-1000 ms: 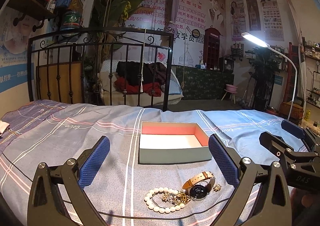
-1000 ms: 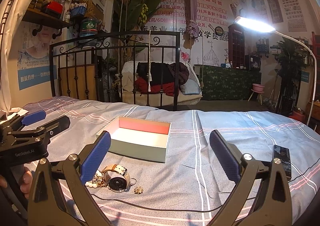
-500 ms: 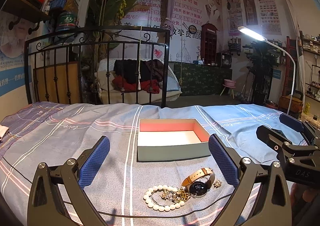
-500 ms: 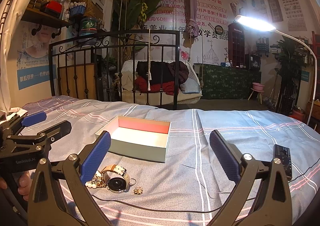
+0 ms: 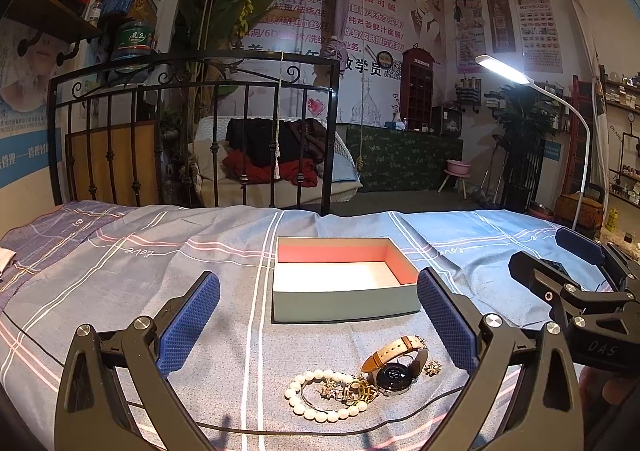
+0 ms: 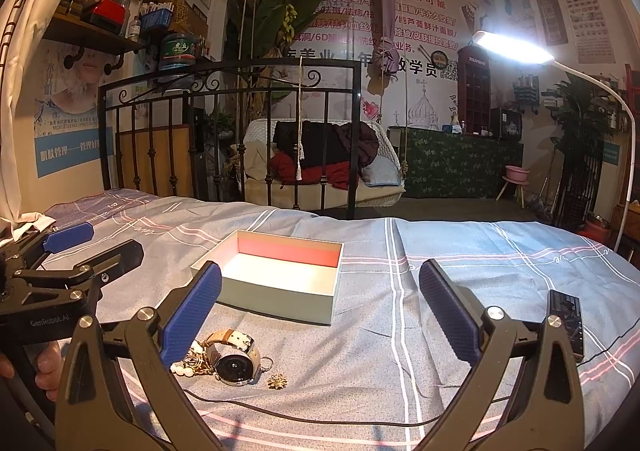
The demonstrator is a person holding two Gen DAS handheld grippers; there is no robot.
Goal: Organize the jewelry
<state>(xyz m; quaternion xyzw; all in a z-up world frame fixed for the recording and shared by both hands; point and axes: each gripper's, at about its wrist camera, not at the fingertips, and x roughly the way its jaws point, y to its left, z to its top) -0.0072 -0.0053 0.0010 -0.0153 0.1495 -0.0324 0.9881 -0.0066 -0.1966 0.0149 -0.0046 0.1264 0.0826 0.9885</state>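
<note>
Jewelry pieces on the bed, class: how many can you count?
4, clustered before the box: pearl bracelet, gold tangle, watch, small brooch. The tangle may hide more.

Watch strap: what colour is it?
Tan strap with a pale lining, clearest in the left wrist view.

"GenRobot.AI" marks the left gripper point(image 6: 52, 251), "DAS" the right gripper point(image 5: 576, 275), "love" the bedsheet point(image 5: 136, 251).

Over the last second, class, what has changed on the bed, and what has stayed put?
Little changed: the left gripper drew slightly nearer the box and jewelry; the right gripper barely shifted. Both stayed open and empty. Nothing was taken hold of or let go. Box, watch, pearl bracelet and brooch lie where they were.
</note>
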